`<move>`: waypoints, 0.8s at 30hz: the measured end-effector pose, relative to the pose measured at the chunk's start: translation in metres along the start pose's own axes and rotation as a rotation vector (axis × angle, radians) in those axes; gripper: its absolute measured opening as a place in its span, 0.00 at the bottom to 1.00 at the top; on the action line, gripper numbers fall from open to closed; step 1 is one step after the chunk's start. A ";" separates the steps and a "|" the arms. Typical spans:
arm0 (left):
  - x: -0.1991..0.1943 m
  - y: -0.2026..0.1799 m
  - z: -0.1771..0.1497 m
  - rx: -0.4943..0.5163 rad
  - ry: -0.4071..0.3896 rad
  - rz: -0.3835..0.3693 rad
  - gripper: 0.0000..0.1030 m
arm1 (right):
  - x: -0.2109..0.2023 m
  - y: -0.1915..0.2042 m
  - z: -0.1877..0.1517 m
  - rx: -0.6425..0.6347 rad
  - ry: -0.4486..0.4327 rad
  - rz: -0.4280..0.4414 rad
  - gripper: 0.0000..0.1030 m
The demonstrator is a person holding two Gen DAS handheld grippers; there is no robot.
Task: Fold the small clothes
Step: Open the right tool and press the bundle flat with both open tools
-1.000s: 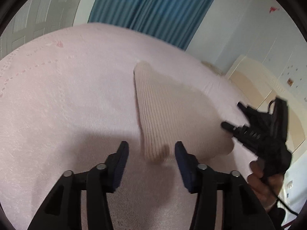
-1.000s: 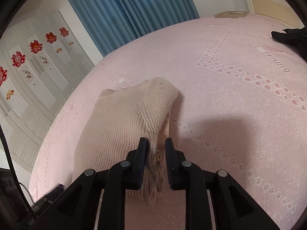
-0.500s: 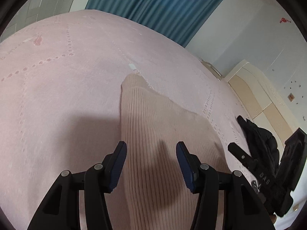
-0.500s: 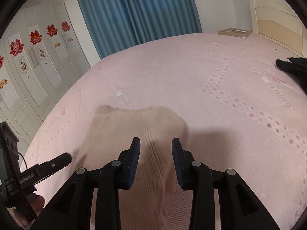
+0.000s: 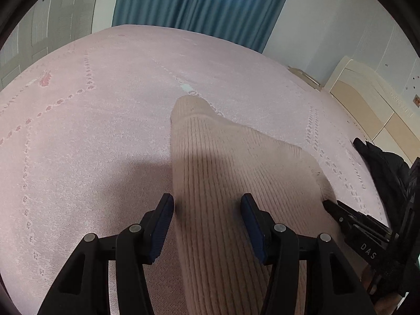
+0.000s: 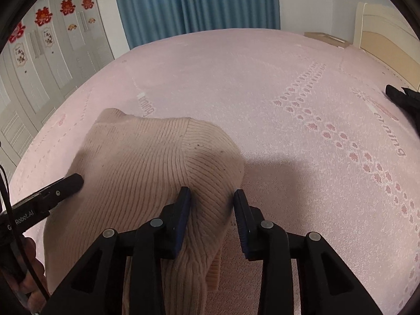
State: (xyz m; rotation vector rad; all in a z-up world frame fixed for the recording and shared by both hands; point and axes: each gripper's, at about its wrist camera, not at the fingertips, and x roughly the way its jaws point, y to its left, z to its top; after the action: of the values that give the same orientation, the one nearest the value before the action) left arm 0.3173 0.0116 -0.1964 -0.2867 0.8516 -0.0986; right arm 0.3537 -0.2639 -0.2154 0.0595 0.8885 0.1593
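Observation:
A pale beige ribbed knit sweater point(image 5: 236, 162) lies folded on the pink bedspread point(image 5: 78, 131). My left gripper point(image 5: 207, 202) hovers open over its left edge, nothing pinched between the blue pads. My right gripper point(image 6: 211, 194) sits over the right shoulder of the sweater point(image 6: 144, 162). Its jaws are closing, a hump of knit rises between them, and the right pad stands apart from the cloth. In the right wrist view a finger point(image 6: 65, 183) of the left gripper rests by the sweater's left side. In the left wrist view a finger point(image 5: 338, 210) of the right gripper shows at the sweater's right.
A black garment point(image 5: 380, 168) lies at the bed's right side, also visible as black cloth point(image 6: 404, 99). A cream headboard point(image 5: 367, 99) stands to the right, blue curtains point(image 5: 204, 5) beyond the far edge, white wardrobe doors point(image 6: 39, 52) on the left.
The right gripper, shut on a bunched fold a second ago, has let it go and its jaws stand apart. The sweater has dropped flat. The left gripper slid forward over the cloth.

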 end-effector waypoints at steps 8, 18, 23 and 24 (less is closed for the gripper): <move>0.003 -0.001 0.001 0.010 0.012 0.017 0.52 | 0.004 -0.005 0.002 0.024 0.005 -0.002 0.38; -0.022 -0.008 0.006 0.032 -0.101 -0.098 0.50 | -0.021 -0.009 0.012 0.038 -0.103 -0.025 0.32; -0.008 -0.018 0.004 0.075 -0.060 -0.064 0.50 | -0.010 -0.007 0.010 0.026 -0.053 -0.020 0.27; -0.007 -0.019 0.003 0.085 -0.054 -0.049 0.50 | -0.008 -0.005 0.009 0.013 -0.040 -0.033 0.27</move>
State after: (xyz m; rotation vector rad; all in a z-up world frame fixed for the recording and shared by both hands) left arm 0.3156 -0.0043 -0.1835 -0.2296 0.7847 -0.1720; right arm 0.3564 -0.2699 -0.2045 0.0598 0.8503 0.1216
